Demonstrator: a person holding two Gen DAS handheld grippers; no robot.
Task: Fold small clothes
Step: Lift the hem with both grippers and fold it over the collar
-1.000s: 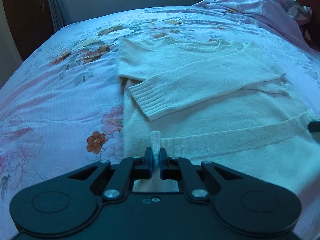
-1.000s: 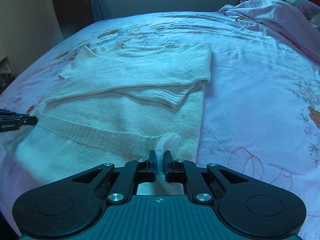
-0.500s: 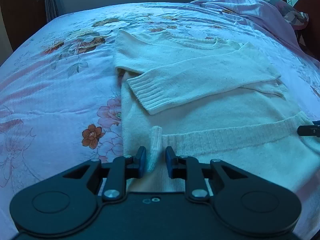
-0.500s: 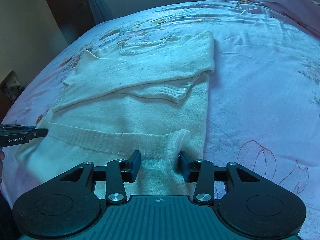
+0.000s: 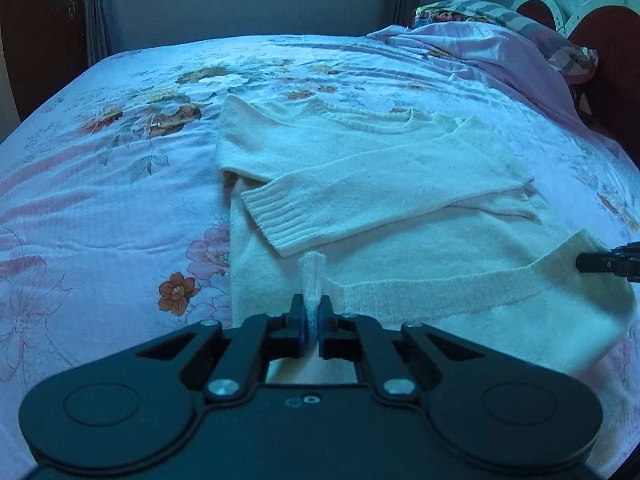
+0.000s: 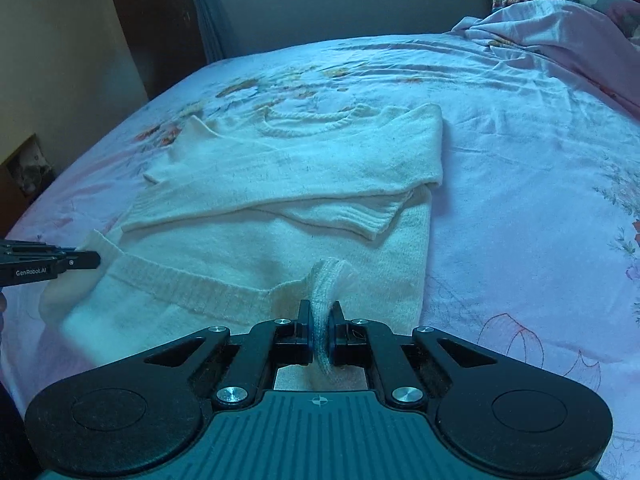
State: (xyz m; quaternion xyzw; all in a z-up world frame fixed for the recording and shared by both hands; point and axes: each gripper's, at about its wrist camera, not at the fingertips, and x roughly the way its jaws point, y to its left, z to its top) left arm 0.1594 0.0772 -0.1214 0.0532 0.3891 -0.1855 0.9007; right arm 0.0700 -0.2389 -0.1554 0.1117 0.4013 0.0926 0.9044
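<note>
A white knit sweater lies flat on the flowered bed, neck at the far end, both sleeves folded across its chest. It also shows in the right wrist view. My left gripper is shut on the ribbed hem at its left corner and holds it a little above the bed. My right gripper is shut on the hem at the right corner. Each gripper's tip shows at the edge of the other's view.
The bed sheet is pale pink with flower prints. A crumpled pink blanket and pillows lie at the far right by the headboard. A wall with a window and curtains stands beyond the bed.
Both grippers were open around the hem corners half a second ago. Now both have shut on the hem and raised it slightly.
</note>
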